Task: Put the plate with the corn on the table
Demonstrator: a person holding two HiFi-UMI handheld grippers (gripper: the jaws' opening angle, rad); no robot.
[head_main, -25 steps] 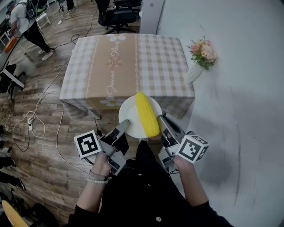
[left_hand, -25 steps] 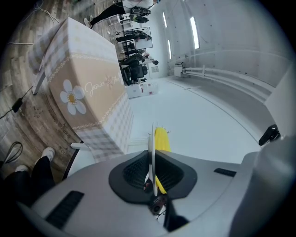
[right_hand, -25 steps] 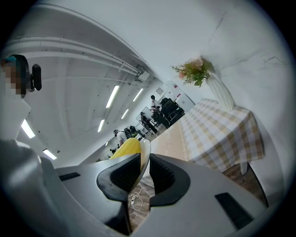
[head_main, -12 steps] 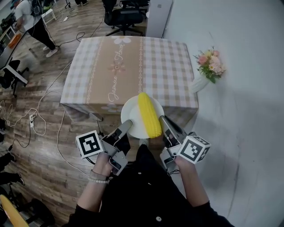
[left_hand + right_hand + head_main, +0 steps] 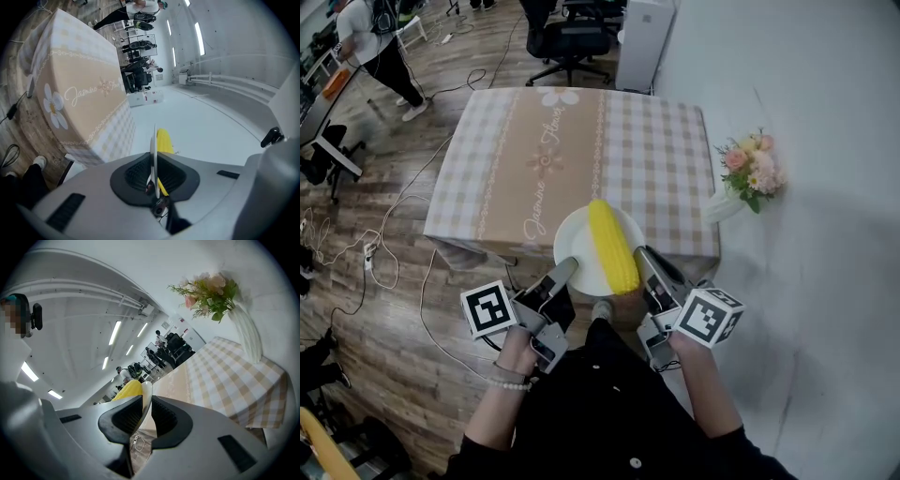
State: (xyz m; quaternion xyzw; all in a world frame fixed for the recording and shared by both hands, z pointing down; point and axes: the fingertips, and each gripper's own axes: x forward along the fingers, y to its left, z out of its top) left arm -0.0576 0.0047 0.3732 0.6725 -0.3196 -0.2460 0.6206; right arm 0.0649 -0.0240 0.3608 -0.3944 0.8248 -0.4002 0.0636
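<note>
Left gripper [image 5: 565, 268] and right gripper [image 5: 644, 254] each pinch the rim of the plate [image 5: 573, 246], corn [image 5: 611, 246] lying across it, right at the near edge of the table [image 5: 544, 141].

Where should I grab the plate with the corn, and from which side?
Grip the plate by its thin rim from the near side, one gripper on each side of the corn. The rim fits between the jaws, and the corn lies down the middle, so flanking grips should keep it level. The left gripper and right gripper hold it so.
</note>
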